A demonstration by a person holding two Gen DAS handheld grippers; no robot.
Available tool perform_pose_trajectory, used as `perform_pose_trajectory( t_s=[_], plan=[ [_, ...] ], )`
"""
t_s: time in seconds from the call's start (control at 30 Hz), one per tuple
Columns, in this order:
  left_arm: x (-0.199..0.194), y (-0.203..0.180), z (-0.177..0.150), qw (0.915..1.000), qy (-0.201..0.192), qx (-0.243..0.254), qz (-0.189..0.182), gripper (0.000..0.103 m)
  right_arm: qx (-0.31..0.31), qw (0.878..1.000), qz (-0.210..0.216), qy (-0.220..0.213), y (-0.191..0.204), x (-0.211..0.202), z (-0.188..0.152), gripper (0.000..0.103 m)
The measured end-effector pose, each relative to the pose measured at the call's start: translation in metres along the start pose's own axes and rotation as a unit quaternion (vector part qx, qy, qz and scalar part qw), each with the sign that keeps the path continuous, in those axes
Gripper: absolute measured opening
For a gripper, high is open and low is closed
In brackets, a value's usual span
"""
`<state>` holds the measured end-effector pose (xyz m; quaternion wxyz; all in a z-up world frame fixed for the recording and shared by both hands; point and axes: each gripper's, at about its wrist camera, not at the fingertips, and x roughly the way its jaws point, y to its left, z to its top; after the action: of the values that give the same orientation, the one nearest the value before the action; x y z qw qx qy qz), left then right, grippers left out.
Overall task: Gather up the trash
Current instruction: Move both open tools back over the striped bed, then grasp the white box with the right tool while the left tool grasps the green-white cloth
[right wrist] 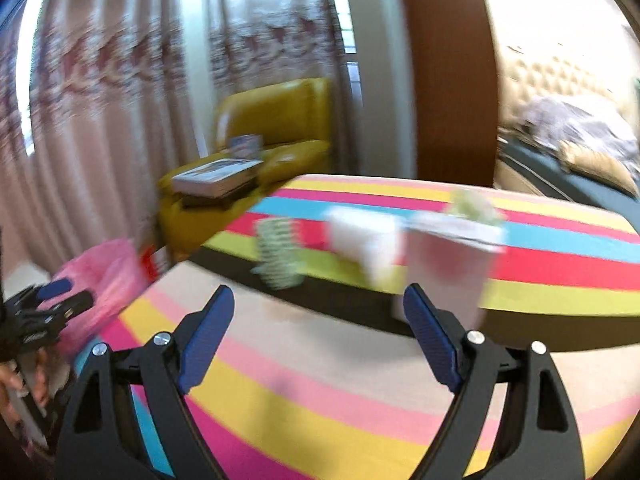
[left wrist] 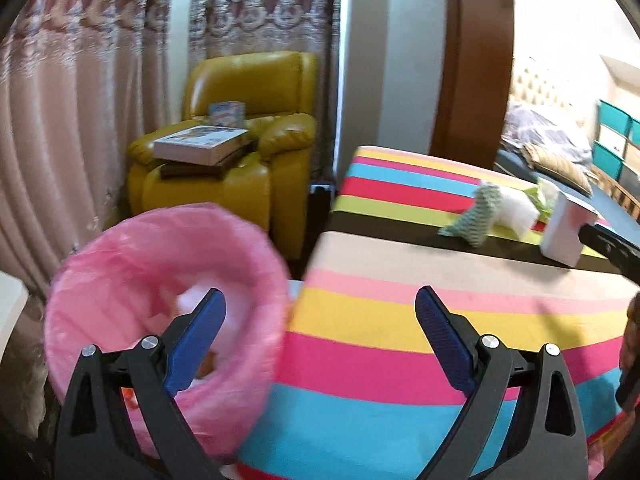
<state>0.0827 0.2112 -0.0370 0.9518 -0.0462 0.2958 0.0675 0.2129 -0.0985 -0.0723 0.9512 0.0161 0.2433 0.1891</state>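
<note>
Here, reading from left to right, one bin lined with a pink bag [left wrist: 160, 304] stands on the floor just beside the table's edge, with a few scraps already lying inside it. The left gripper [left wrist: 320, 304] hangs over the gap between bin and table, jaws spread wide with nothing between them. Behind the bin sits one yellow armchair [left wrist: 256, 120] carrying a stack of books [left wrist: 200, 146]. One table under a striped cloth [left wrist: 400, 360] fills the middle and right. On its far part lie the pieces of trash, four by count: a green-and-white patterned wrapper [left wrist: 476, 216], a white crumpled bag [left wrist: 516, 208], a small greenish scrap [left wrist: 544, 196] and a white box [left wrist: 566, 232] standing upright. The right gripper [right wrist: 320, 312] hovers above the cloth in front of these pieces, its jaws likewise released and empty. Its view is blurred, so finer detail of the trash cannot be told there.
</note>
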Motion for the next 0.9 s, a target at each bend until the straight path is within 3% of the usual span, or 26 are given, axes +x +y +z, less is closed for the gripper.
perform_pose_trajectory(
  t_s=[0.13, 0.23, 0.4, 0.57, 0.6, 0.63, 0.67, 0.73, 0.9],
  plan=[
    [0.006, -0.026, 0.003, 0.9996, 0.003, 0.018, -0.021, 0.089, 0.018, 0.999, -0.025, 0.011, -0.044, 0.005, 0.004, 0.084],
    [0.015, -0.042, 0.005, 0.9991, 0.012, 0.025, -0.033, 0.089, -0.004, 0.999, -0.036, 0.027, -0.058, 0.018, 0.004, 0.084],
    [0.030, -0.063, 0.011, 0.9981, 0.023, 0.031, -0.049, 0.089, -0.022, 0.997, -0.035, 0.066, -0.071, 0.047, 0.007, 0.084],
    [0.051, -0.084, 0.022, 0.9968, 0.040, 0.025, -0.065, 0.089, -0.033, 0.997, -0.018, 0.071, -0.075, 0.062, 0.015, 0.084],
    [0.056, -0.088, 0.024, 0.9965, 0.043, 0.022, -0.068, 0.089, -0.039, 0.997, -0.010, 0.071, -0.075, 0.062, 0.015, 0.082],
    [0.060, -0.093, 0.027, 0.9963, 0.045, 0.019, -0.070, 0.089, -0.042, 0.996, -0.001, 0.074, -0.075, 0.063, 0.015, 0.074],
    [0.064, -0.096, 0.029, 0.9962, 0.047, 0.018, -0.072, 0.089, -0.043, 0.996, 0.003, 0.079, -0.076, 0.064, 0.015, 0.060],
    [0.074, -0.107, 0.032, 0.9957, 0.052, 0.017, -0.075, 0.089, -0.042, 0.996, -0.001, 0.075, -0.078, 0.061, 0.014, 0.048],
    [0.097, -0.132, 0.039, 0.9944, 0.062, 0.015, -0.083, 0.089, -0.048, 0.997, -0.016, 0.049, -0.074, 0.046, 0.010, 0.041]
  ],
)
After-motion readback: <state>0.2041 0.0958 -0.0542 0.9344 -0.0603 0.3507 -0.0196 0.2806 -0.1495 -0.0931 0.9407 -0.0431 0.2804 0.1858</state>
